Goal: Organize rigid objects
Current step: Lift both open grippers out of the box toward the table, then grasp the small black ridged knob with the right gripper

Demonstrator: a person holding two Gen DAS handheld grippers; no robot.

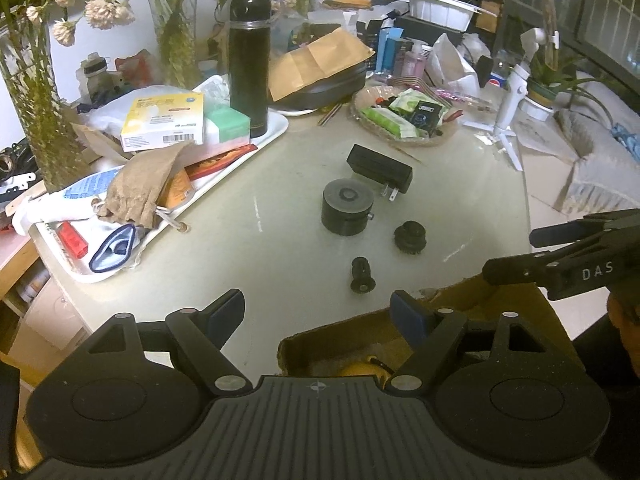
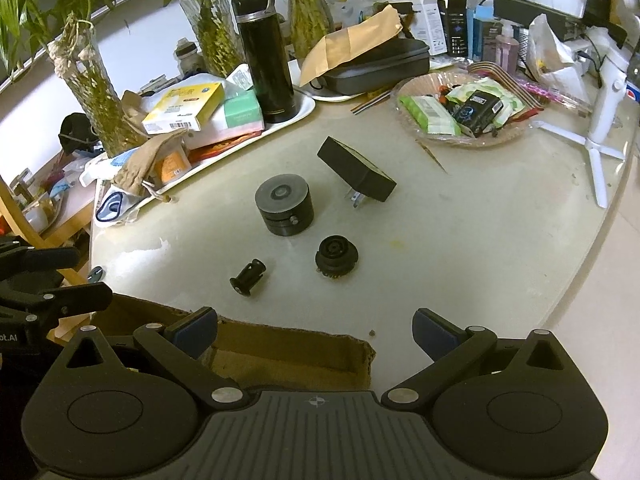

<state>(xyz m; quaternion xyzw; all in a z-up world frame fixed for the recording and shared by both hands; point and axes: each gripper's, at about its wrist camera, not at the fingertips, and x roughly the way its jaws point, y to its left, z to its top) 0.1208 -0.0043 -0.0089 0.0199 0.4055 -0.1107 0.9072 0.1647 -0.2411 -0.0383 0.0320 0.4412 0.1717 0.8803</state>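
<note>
Cluttered worktop (image 2: 480, 208) shows four black parts loose beyond the near cardboard box (image 2: 280, 348), both claws, left (image 1: 318, 312) and right (image 2: 316, 330), spread and empty.

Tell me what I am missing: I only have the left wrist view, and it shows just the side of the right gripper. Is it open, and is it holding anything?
Observer: In the right wrist view the right gripper is open, with nothing between its pads.
Operator: The black plug adapter looks all black to me. Is it?
Observer: No. From the right wrist, the plug adapter shows a pale yellowish face on its prong side.
Operator: And the small toothed part near it?
Observer: From above, the toothed part shows concentric rings around a central hole.
</note>
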